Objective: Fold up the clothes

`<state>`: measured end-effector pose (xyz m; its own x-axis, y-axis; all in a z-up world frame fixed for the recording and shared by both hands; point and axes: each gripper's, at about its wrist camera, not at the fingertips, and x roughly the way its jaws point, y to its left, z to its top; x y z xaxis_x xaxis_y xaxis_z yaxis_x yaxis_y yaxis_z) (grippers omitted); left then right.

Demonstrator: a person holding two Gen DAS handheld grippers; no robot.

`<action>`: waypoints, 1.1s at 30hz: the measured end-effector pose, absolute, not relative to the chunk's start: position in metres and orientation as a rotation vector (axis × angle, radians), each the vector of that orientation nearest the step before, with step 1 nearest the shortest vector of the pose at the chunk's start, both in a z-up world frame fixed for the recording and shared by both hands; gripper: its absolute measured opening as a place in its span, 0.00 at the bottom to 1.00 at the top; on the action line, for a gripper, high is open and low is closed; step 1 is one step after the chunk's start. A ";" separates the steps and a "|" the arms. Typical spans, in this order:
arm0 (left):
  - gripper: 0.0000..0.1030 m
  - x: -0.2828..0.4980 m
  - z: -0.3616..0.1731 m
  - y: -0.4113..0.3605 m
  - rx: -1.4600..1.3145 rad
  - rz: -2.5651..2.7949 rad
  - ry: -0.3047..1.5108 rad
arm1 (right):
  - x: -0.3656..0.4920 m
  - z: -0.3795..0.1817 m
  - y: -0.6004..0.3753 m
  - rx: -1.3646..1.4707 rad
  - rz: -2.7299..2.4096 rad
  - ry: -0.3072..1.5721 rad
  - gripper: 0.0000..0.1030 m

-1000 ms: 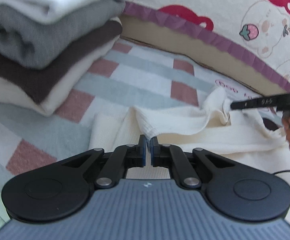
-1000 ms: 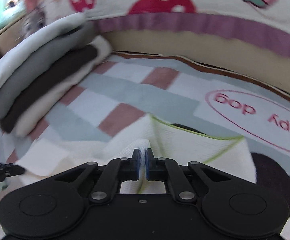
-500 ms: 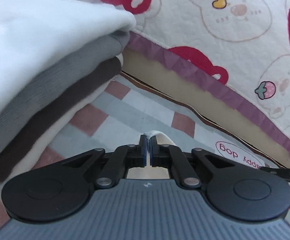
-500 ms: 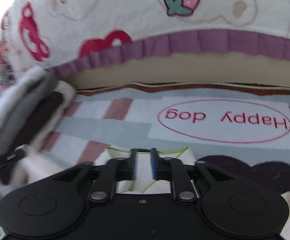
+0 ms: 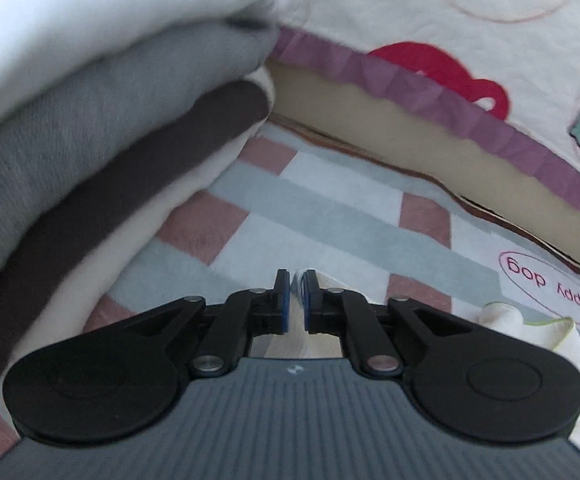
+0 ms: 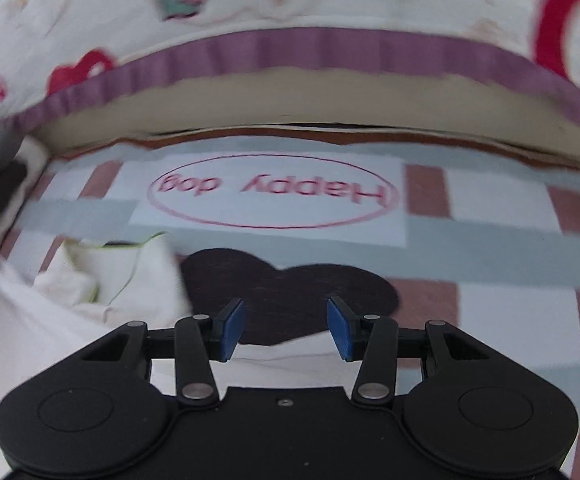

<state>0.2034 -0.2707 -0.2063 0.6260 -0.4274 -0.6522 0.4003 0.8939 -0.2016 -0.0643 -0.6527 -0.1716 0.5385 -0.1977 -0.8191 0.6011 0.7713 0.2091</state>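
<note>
Bedspread: one white quilted bedspread printed with red and pink cartoon figures and edged by one purple ruffle fills the top of both your views; one strawberry motif shows in each view.
Mat: one checked mat in grey, white and dusty-pink squares lies under everything you are working on. It carries one red oval reading "Happy dog" and one dark brown heart patch.
Stack: one pile of folded clothes sits at the left of your left view, four layers counted: pale white on top, then grey, then dark brown, then cream at the bottom.
Garment: one cream knit garment with a thin lime-green edge lies crumpled on the mat, left of the heart patch in your right view and near the lower right in your left view.
Left tool: your left tool is nearly closed, pinching a small fold of the cream cloth between its two blue pads.
Right tool: your right tool hangs over the heart patch, its two blue pads apart and opening, with nothing between them.
</note>
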 end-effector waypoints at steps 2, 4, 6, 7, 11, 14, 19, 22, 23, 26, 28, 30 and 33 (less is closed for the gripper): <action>0.06 0.195 -0.201 -0.273 -0.016 -0.486 0.729 | -0.070 -0.177 -0.657 0.545 -0.527 0.871 0.50; 0.06 0.193 -0.201 -0.273 -0.013 -0.484 0.746 | -0.070 -0.185 -0.659 0.566 -0.550 0.877 0.53; 0.06 0.192 -0.202 -0.271 -0.014 -0.479 0.763 | -0.065 -0.195 -0.660 0.567 -0.563 0.929 0.56; 0.06 0.191 -0.202 -0.270 -0.016 -0.475 0.771 | -0.062 -0.200 -0.661 0.568 -0.570 0.955 0.57; 0.06 0.187 -0.202 -0.265 0.000 -0.470 0.789 | -0.054 -0.214 -0.650 0.405 -0.567 1.015 0.04; 0.05 0.185 -0.201 -0.263 0.018 -0.477 0.783 | -0.069 -0.196 -0.636 0.249 -0.570 0.846 0.04; 0.04 0.183 -0.195 -0.257 -0.012 -0.458 0.759 | -0.122 -0.156 -0.632 0.257 -0.657 0.525 0.04; 0.04 0.180 -0.198 -0.262 0.006 -0.459 0.766 | -0.127 -0.173 -0.644 0.259 -0.651 0.606 0.04; 0.04 0.180 -0.200 -0.264 0.016 -0.459 0.772 | -0.127 -0.179 -0.646 0.269 -0.649 0.618 0.04; 0.05 0.179 -0.206 -0.270 0.045 -0.453 0.791 | -0.123 -0.194 -0.648 0.274 -0.634 0.631 0.04; 0.06 0.181 -0.207 -0.271 0.044 -0.461 0.799 | -0.118 -0.196 -0.649 0.284 -0.622 0.630 0.05; 0.10 0.184 -0.206 -0.273 0.046 -0.484 0.808 | -0.111 -0.194 -0.650 0.283 -0.633 0.612 0.05; 0.40 0.190 -0.207 -0.279 0.095 -0.512 0.807 | -0.103 -0.187 -0.658 0.292 -0.651 0.586 0.05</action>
<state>0.1898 -0.2786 -0.2069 0.5772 -0.4012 -0.7112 0.4725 0.8745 -0.1098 -0.1031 -0.6584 -0.1871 0.6428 -0.4828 -0.5948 0.6423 0.7627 0.0750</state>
